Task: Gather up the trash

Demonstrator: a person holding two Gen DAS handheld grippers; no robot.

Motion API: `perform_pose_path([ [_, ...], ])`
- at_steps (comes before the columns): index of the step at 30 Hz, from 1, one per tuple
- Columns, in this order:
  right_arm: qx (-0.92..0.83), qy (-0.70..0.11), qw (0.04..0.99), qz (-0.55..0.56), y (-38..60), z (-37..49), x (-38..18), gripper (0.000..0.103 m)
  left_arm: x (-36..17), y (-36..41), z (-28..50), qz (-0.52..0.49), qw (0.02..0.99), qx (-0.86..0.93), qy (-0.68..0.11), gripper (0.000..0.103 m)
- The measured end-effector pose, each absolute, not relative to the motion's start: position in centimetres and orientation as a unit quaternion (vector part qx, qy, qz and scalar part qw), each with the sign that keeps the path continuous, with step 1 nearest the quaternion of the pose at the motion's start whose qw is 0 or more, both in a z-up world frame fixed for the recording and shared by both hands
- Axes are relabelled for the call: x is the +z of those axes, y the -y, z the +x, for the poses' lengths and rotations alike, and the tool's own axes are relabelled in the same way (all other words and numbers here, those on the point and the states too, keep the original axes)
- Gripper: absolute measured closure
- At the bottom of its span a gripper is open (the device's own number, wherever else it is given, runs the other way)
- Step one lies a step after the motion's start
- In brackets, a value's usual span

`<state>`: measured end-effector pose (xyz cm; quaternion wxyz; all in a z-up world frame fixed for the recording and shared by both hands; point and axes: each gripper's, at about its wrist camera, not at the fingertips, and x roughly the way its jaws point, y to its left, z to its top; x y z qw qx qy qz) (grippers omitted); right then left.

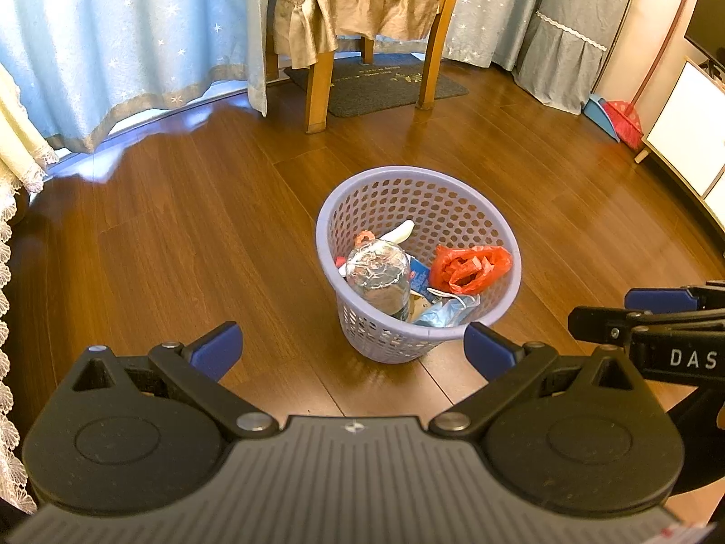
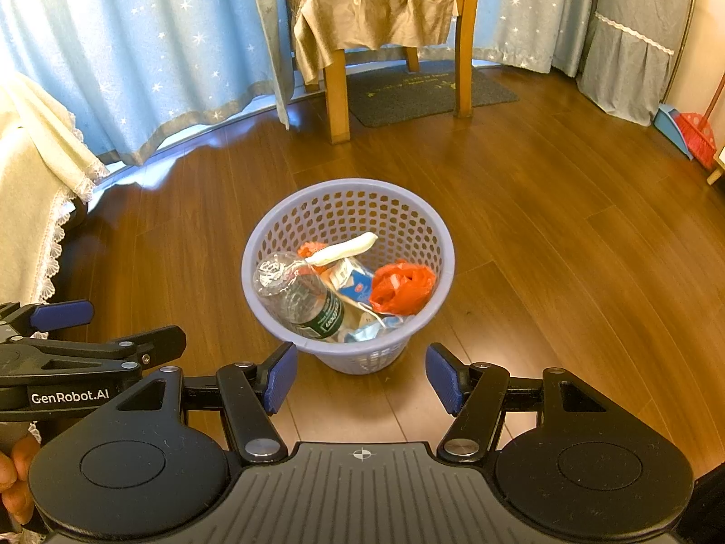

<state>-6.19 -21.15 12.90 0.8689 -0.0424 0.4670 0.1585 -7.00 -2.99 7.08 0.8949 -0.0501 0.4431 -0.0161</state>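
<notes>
We see the floor [image 1: 181, 249] with the basket [image 1: 419, 335] standing on it, in front of the chair [image 1: 362, 9]. Inside the basket lie a bottle [image 2: 299, 294], a red bag [image 2: 401, 288] and a carton [image 2: 351, 281]. Near the basket, the left hand-held gripper [image 1: 351, 353] and the right hand-held gripper [image 2: 360, 378] are both spread and empty.

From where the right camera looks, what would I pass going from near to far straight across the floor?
Right hand-held gripper → lilac basket of trash → bare wooden floor → dark doormat → covered chair.
</notes>
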Motion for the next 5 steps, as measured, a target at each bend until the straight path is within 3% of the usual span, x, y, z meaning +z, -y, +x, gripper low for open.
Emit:
perform_pose_path([
  [5, 0.158, -0.467, 0.869, -0.041, 21.2, -6.07, 12.83, 0.043, 7.21, 3.08, -7.15, -0.053, 0.899, -0.018, -0.434, 0.001],
])
